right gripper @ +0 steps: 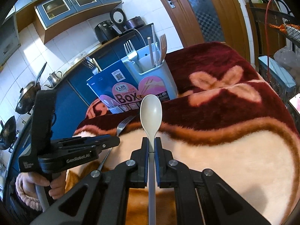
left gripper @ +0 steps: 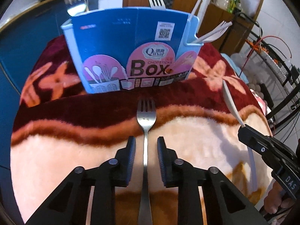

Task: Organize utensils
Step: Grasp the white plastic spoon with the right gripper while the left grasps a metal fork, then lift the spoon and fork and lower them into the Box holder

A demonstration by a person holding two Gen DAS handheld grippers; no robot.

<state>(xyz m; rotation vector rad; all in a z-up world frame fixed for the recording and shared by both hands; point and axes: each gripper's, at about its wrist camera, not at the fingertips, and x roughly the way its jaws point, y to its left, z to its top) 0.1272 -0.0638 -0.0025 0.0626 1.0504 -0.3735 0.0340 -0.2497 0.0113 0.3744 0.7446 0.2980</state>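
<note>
The blanket-covered table is lying mostly bare in front, pale plush with a brown wavy band and dark red beyond, so both tools are having open room toward the blue chopsticks box. That box is standing upright on the red part, near the far edge, with a metal fork and white plastic forks poking out of its compartments. Past the table's right edge a wire rack and cables are crowding in close.

The left gripper is hanging over a steel fork, its jaws standing apart on either side of the handle, not pressing on it. The fork is lying flat on the blanket, tines pointing toward the box, slim handle running back between the fingers.

The right gripper is clamping the handle of a white plastic spoon, held above the blanket with its bowl facing up and toward the box. A hand is gripping the left tool's handle.
</note>
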